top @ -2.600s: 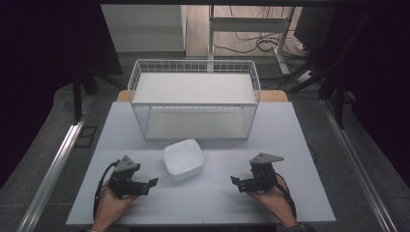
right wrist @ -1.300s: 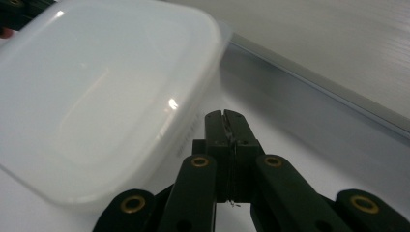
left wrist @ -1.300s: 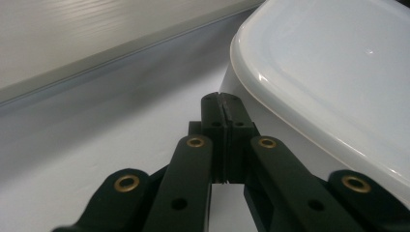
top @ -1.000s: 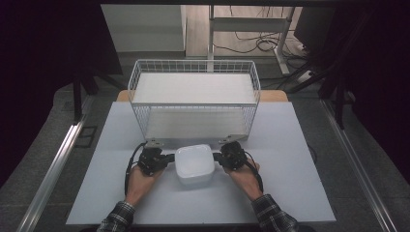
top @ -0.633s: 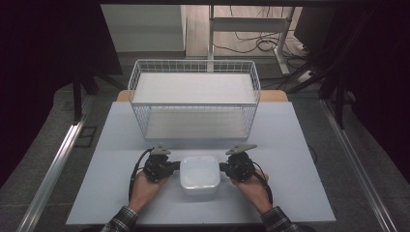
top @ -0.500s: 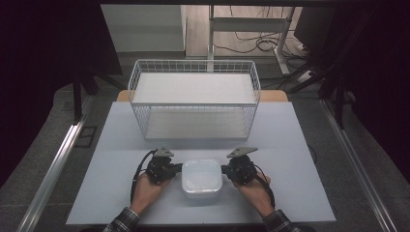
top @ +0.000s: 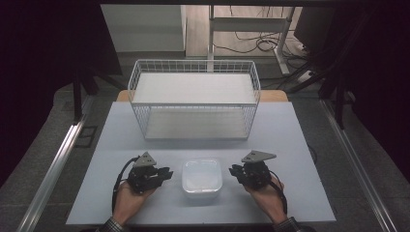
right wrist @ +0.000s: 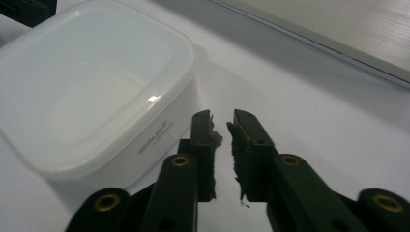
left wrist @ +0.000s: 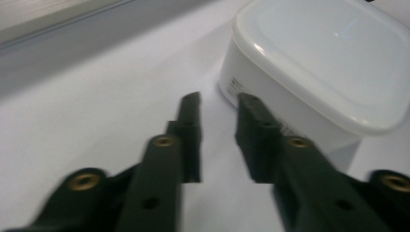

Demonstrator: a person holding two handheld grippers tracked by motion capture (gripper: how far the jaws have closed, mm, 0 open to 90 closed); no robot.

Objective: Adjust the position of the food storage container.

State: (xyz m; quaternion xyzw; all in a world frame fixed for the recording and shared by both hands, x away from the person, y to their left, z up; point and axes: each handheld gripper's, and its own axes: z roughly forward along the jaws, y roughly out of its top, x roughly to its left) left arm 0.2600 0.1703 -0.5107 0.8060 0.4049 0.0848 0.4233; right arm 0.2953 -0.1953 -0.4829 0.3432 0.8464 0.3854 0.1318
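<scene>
Container (top: 201,177): a squarish tub of milky, semi-clear plastic with rounded corners and a smooth, glossy lid whose rim overhangs the walls. It sits flat on the pale, matt worktop (top: 290,140), near the front edge and between the two grippers. In the left gripper view a small printed label shows on the container's (left wrist: 319,77) side wall; in the right gripper view a line of small print runs along the wall of the container (right wrist: 92,92) just under the lid rim.

Behind it, farther back on the worktop, stands a basket (top: 194,99) of thin white wire mesh, box-shaped and open on top.

Left gripper (top: 167,174) lies low over the worktop, held in a hand (top: 129,202) that comes in from the bottom edge, pointing inward at the container's left side. Its black jaws have just been opening; they stand slightly apart with nothing between them, tips just beside the container wall and not pressing on it.

Right gripper (top: 233,170) mirrors it from the other side, borne by the right hand (top: 265,195), a grey three-cornered plate on top. Its jaws have likewise just been opening and stand a little spread, empty, with ragged, worn pads (right wrist: 237,145) facing each other, just beside the container.
</scene>
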